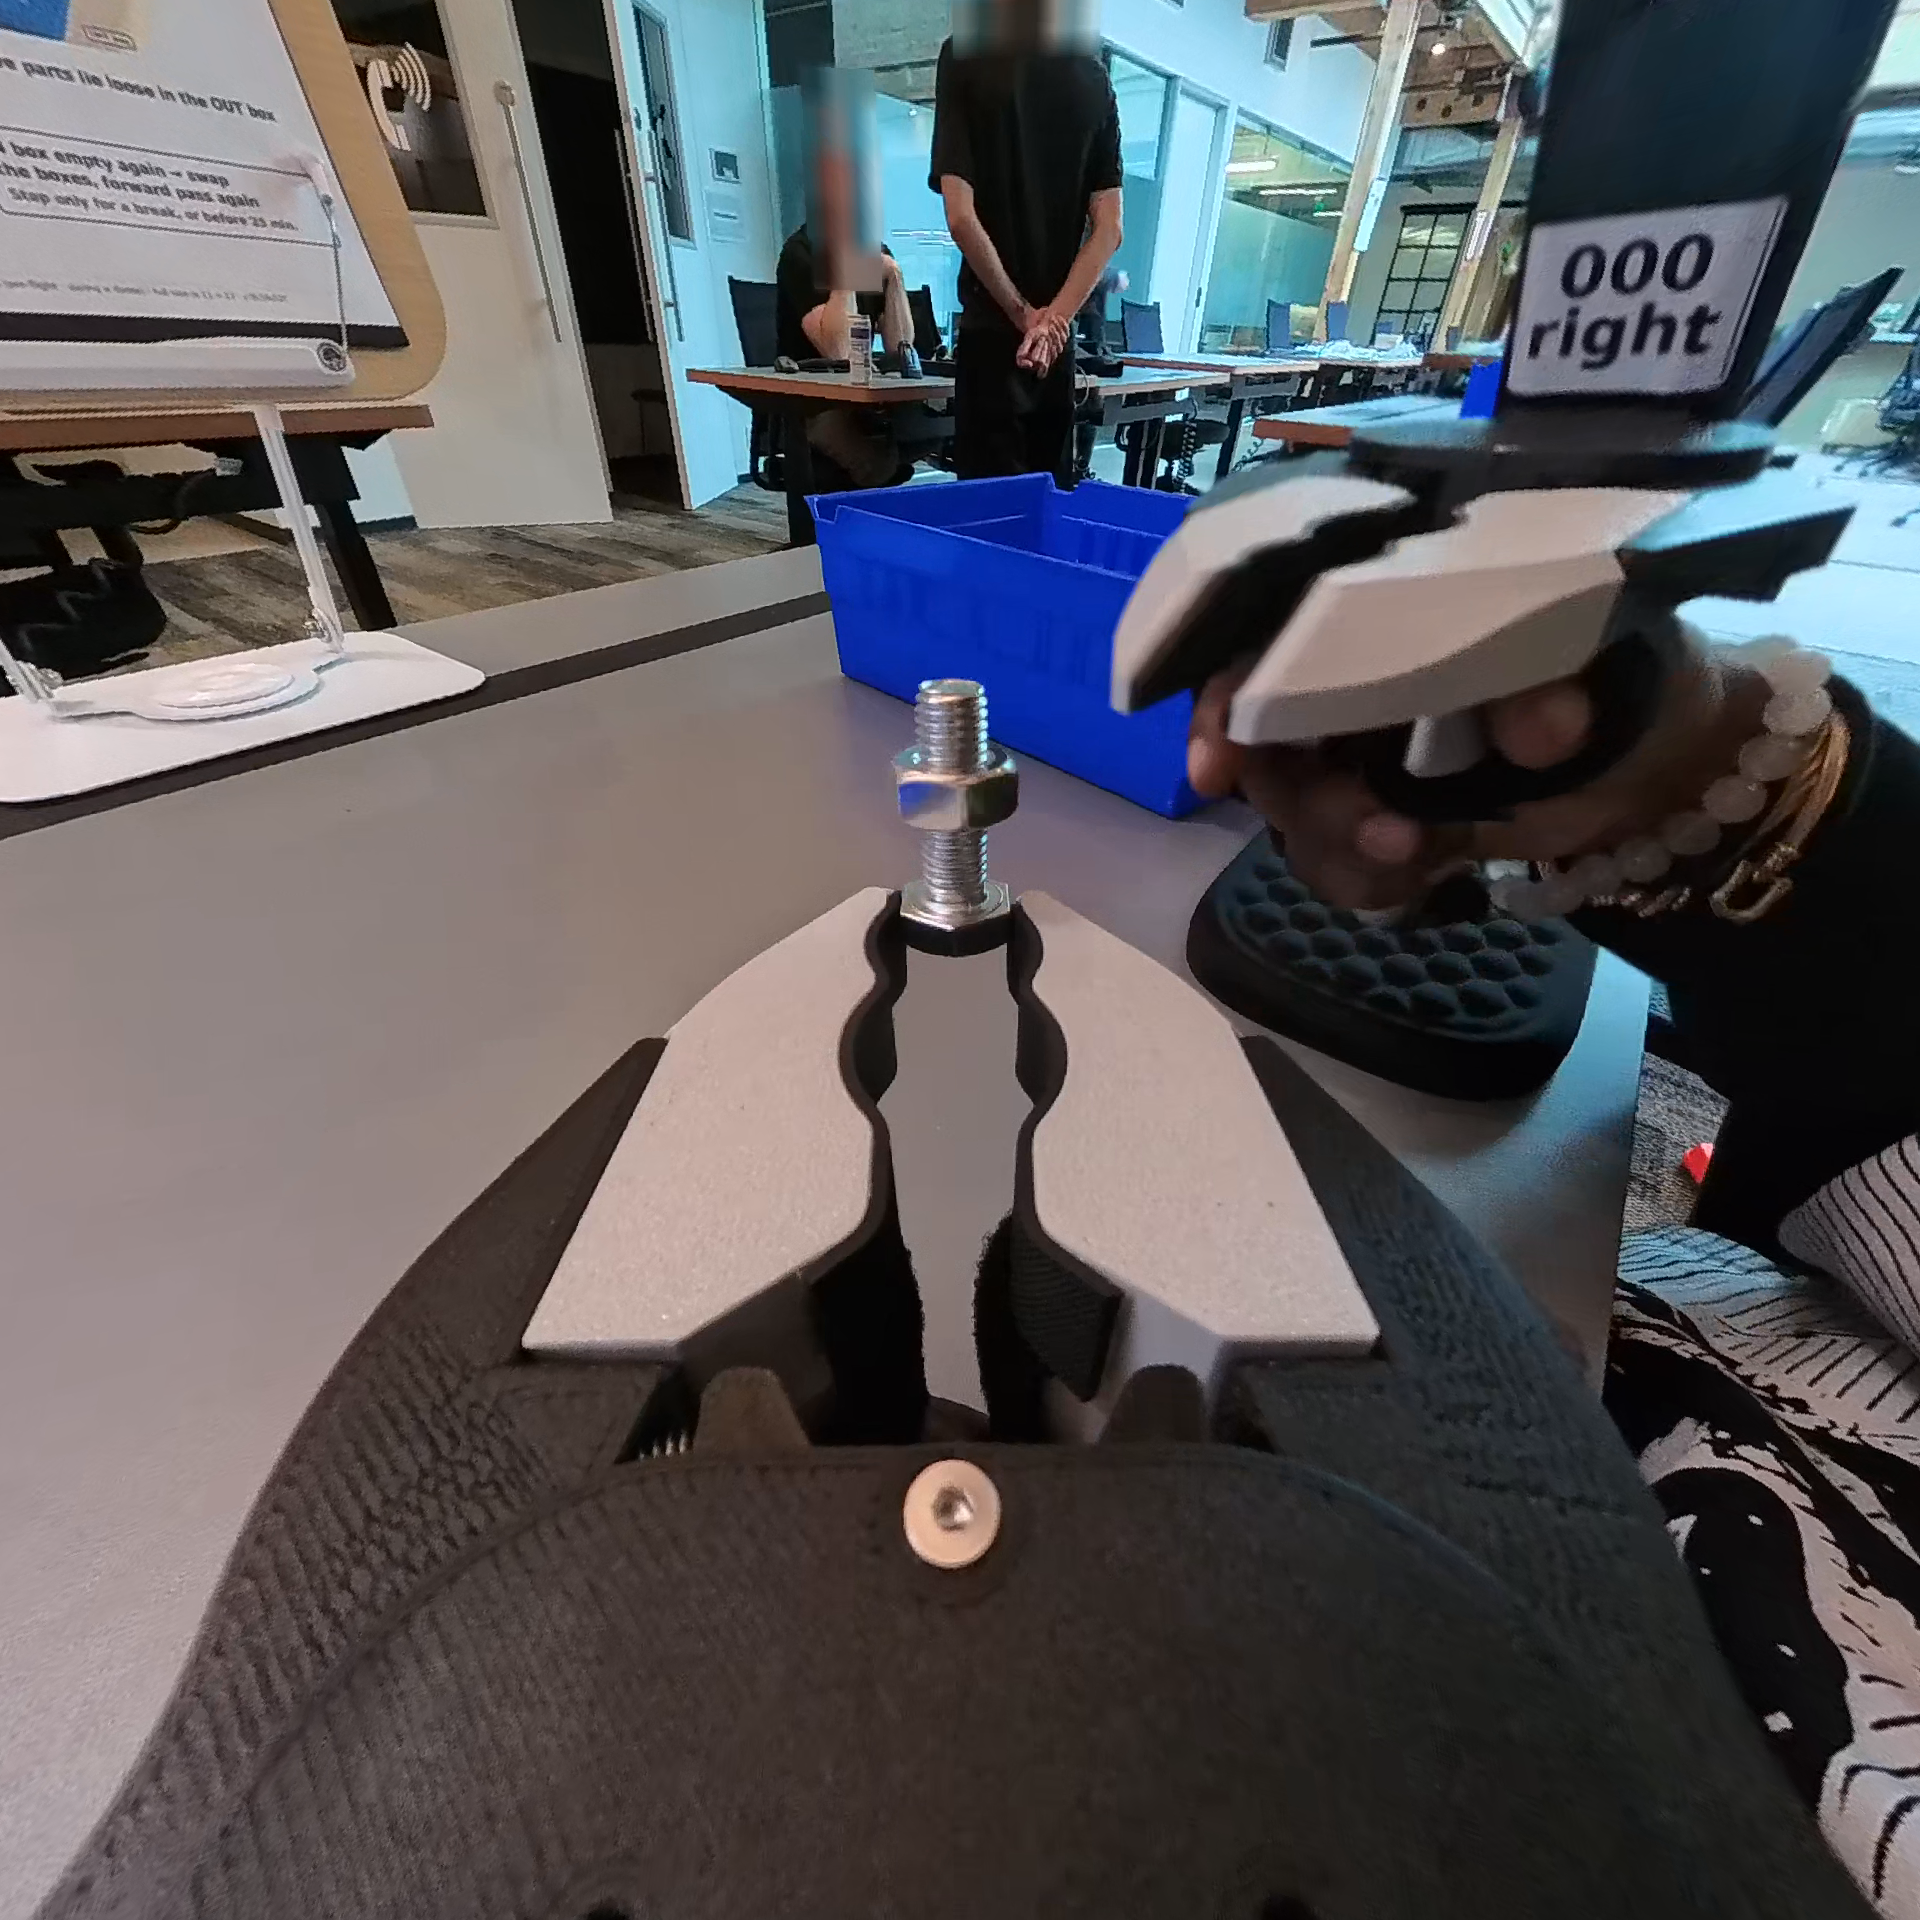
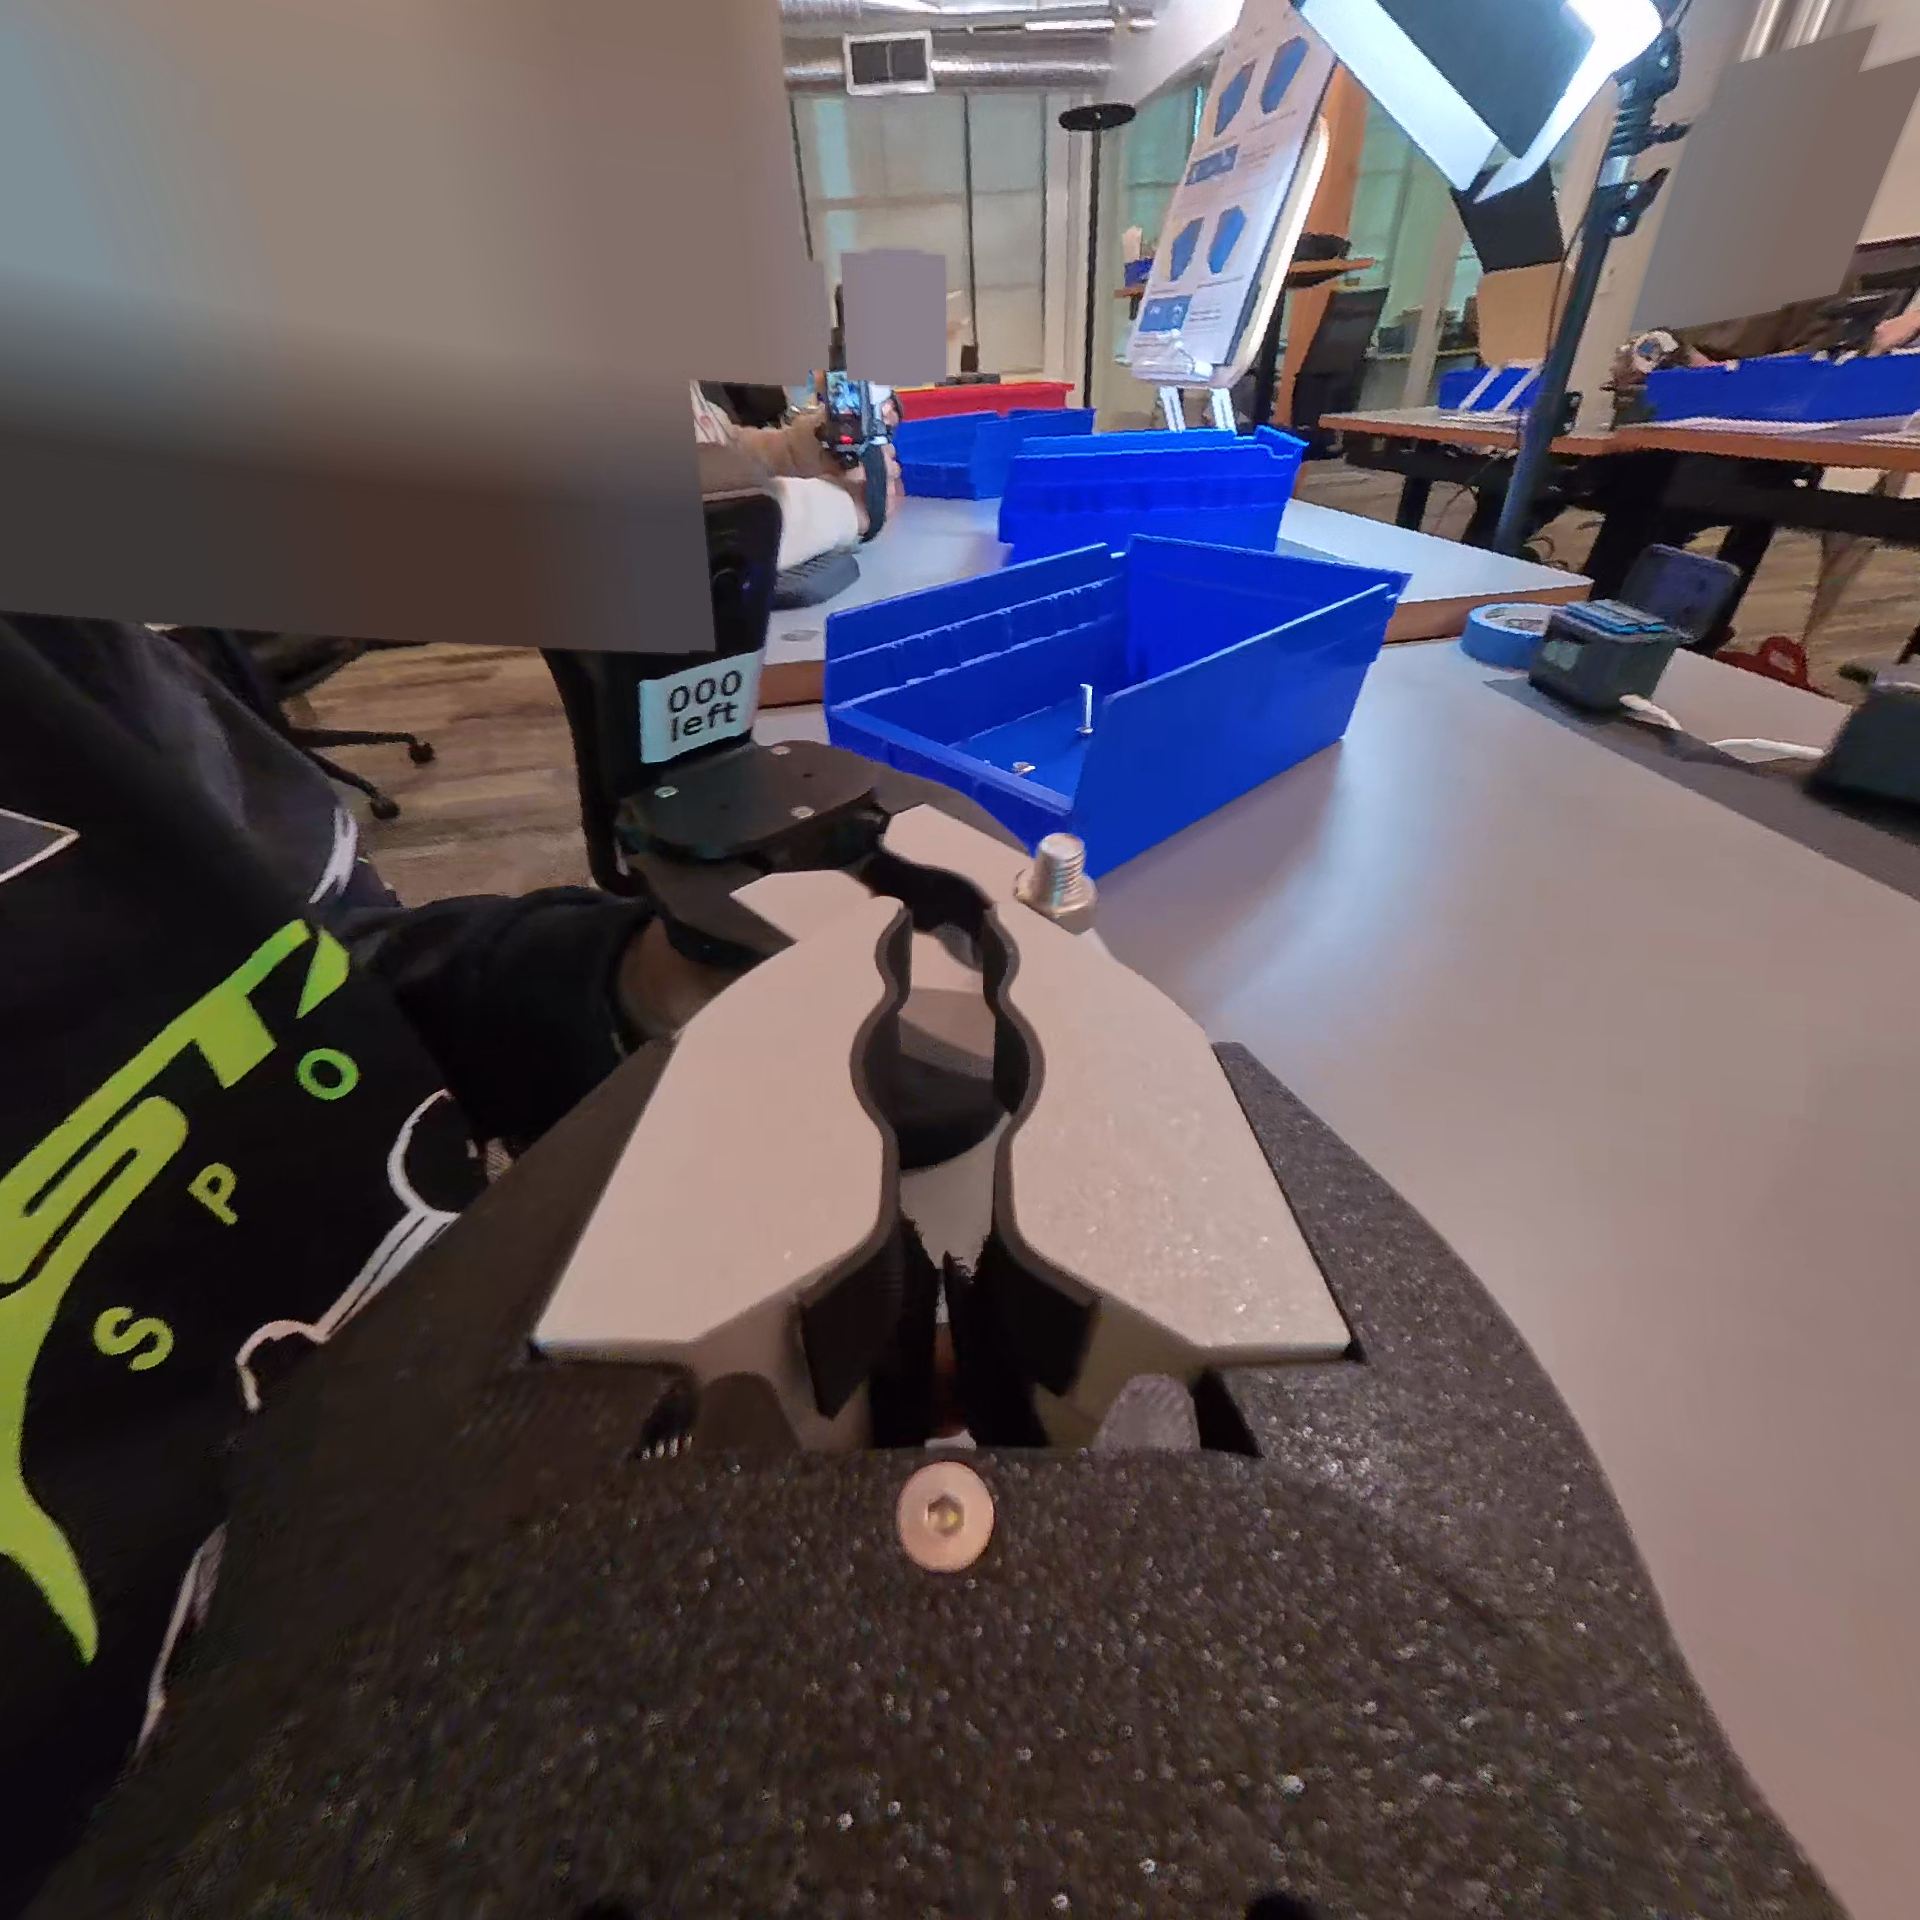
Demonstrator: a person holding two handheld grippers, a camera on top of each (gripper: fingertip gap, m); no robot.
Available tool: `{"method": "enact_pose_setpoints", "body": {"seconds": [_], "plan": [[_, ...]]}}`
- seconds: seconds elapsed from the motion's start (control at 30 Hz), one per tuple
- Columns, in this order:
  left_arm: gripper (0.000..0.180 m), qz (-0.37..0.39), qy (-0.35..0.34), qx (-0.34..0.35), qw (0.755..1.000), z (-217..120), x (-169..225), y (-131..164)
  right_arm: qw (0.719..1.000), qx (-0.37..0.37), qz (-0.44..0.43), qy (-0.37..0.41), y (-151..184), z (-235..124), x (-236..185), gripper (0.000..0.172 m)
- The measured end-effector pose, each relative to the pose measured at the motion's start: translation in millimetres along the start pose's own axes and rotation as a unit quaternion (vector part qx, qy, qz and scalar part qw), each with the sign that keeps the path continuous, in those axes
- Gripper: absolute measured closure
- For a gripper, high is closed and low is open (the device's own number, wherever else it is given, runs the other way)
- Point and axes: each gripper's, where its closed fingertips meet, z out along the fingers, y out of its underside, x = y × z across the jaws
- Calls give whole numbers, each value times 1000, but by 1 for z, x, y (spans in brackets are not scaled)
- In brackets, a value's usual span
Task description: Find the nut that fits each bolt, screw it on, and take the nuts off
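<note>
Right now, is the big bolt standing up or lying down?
Standing up. The bolt points straight upward, its head clamped between the left gripper fingertips, with a nut partway down its thread.

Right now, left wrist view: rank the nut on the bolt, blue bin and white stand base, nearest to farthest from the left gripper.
1. Nut: just ahead of the left gripper, partway up the upright bolt it holds by the head.
2. Blue bin: ahead, right.
3. White stand base: far left; close to the bin's range, hard to call.

Shiny metal bolt (image 1: 951, 800), nut (image 1: 954, 792); glossy blue plastic bin (image 1: 977, 592); matt grey table (image 1: 416, 935).
</note>
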Motion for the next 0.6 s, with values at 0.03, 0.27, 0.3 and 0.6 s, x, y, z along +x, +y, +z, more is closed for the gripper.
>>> {"method": "enact_pose_setpoints", "body": {"seconds": [0.03, 0.27, 0.3, 0.6], "plan": [[162, 2, 0, -1, 1000, 0, 0, 0, 1000, -9, -4, 4, -2, 2, 3, 159], [162, 23, 0, -9, 1000, 2, 4, 2, 995, -89, -35, 26, -3, 12, 19, 154], [162, 25, 0, -10, 1000, 2, 5, 2, 994, -96, -38, 23, -1, 14, 19, 154], [147, 28, 4, -9, 1000, 2, 6, 1, 991, -120, -47, 22, 2, 9, 18, 162]]}}
